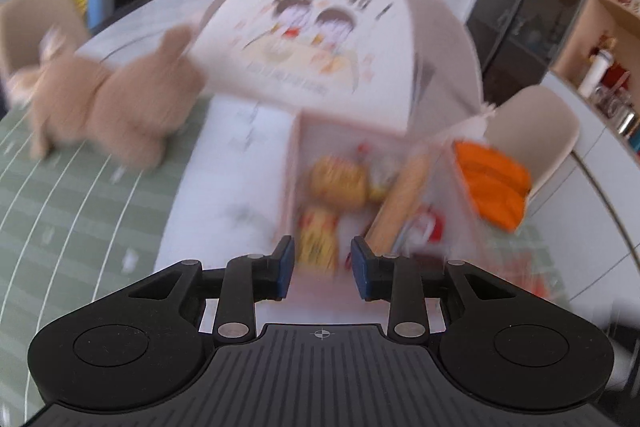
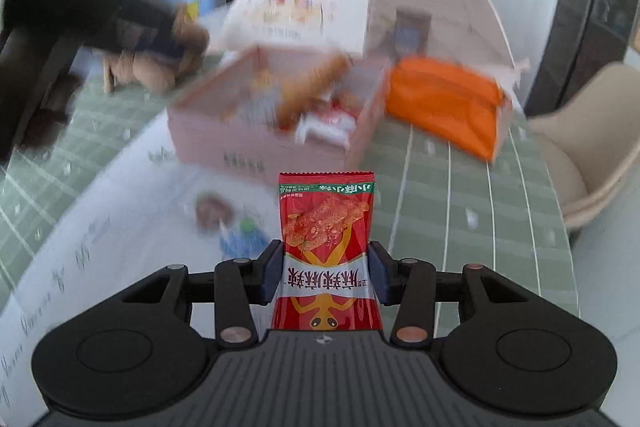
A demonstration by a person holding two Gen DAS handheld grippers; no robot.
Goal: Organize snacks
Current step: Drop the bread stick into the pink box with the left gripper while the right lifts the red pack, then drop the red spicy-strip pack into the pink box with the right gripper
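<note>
Over the table [image 2: 460, 195], right gripper [image 2: 326, 273] clamps snack packet [image 2: 326, 227].

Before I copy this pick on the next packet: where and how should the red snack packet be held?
Across its lower middle, one finger on each long edge, approached from its bottom end. The right gripper grips the flat, stiff red snack packet that way, top seam forward toward the pink box.

This is a home dining room: a desk [image 2: 460, 187] under a green checked cloth, beige shell chairs [image 2: 592, 131] beside it, a plush toy [image 1: 112, 107], and wooden shelves [image 1: 608, 11] holding bottles and knick-knacks.
</note>
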